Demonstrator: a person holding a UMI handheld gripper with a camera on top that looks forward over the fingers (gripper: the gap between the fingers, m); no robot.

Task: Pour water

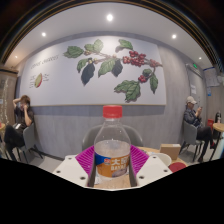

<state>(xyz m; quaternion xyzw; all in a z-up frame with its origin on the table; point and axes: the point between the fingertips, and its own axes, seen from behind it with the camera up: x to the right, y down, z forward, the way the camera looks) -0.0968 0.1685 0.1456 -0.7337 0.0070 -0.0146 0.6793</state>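
Observation:
A clear plastic bottle (112, 148) with a red cap and an orange and blue label stands upright between my gripper's (112, 165) two fingers, lifted in front of the room. The magenta pads (87, 158) press on both sides of the bottle at label height. The bottle looks nearly empty, with a little water low down. The bottom of the bottle is hidden behind the gripper body.
A white wall with a painted coffee-branch mural (115, 65) is ahead. A person (18, 120) sits at the left, another person (192, 115) at the right. A table with a brown box (170, 152) lies to the right of the fingers.

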